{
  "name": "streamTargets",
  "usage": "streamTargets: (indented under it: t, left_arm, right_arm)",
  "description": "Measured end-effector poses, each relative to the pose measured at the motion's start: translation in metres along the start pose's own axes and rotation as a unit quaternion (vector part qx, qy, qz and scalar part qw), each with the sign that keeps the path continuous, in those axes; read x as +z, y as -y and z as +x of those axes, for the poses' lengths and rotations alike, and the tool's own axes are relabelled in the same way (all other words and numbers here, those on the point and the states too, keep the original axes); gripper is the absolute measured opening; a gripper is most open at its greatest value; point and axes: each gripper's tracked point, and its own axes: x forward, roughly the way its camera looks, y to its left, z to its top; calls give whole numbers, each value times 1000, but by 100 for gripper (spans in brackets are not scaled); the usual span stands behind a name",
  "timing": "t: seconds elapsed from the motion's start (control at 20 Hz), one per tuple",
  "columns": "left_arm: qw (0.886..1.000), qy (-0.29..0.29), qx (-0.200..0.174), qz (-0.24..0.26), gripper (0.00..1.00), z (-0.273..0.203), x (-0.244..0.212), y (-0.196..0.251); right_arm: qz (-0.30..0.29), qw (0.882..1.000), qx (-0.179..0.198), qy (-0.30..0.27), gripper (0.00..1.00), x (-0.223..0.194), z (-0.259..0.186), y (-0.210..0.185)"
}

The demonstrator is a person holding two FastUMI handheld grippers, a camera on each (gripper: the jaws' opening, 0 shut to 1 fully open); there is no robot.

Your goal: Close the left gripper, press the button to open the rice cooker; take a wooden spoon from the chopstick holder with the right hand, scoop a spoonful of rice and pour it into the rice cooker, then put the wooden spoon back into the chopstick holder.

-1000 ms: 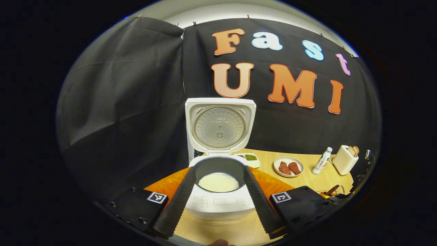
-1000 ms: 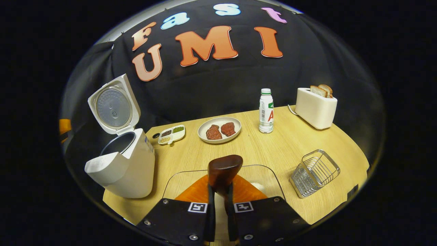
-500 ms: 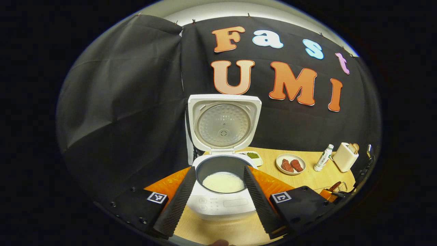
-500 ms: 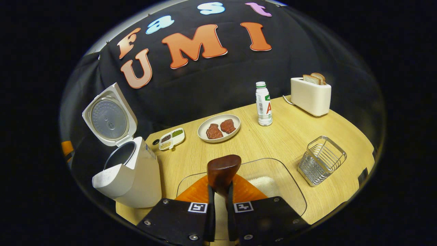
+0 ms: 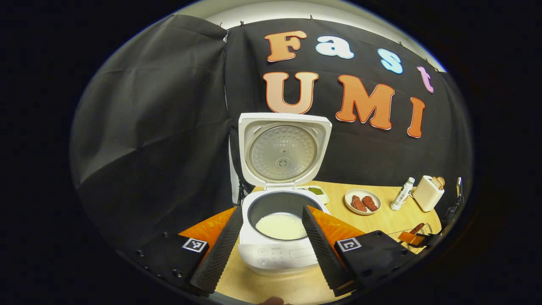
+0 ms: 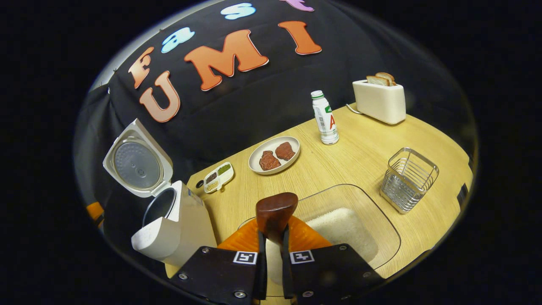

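The white rice cooker (image 5: 279, 254) stands open, its lid (image 5: 283, 150) upright and white rice (image 5: 281, 225) in the pot. My left gripper (image 5: 272, 211) hovers open just in front of it, the pot showing between the fingers. My right gripper (image 6: 272, 238) is shut on the handle of the dark wooden spoon (image 6: 276, 209), above the near end of a glass dish (image 6: 383, 220) holding rice (image 6: 343, 226). I cannot tell what lies in the spoon's bowl. The wire chopstick holder (image 6: 408, 178) stands to the right of the dish. The cooker (image 6: 178, 220) is at the left.
On the wooden table (image 6: 360, 156) sit a plate of meat (image 6: 274, 154), a small divided tray of grains (image 6: 218, 176), a white bottle (image 6: 325, 118) and a toaster with bread (image 6: 379, 99). Black cloth backs the table.
The right gripper has risen and tilted over the glass dish with the spoon, so more rice shows. The left gripper has shifted slightly, seeing the cooker more from above.
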Motion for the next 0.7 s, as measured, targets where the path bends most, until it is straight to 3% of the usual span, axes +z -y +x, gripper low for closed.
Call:
streamTargets:
  t: [0.4,0.7]
  left_arm:
    - [1000,-2,-2,1,94,-1,1,12]
    - [1000,4,-7,7,94,-2,7,30]
  right_arm:
    - [114,992,37,-40,14,2,9,11]
    - [218,970,74,-77,14,-2,12,20]
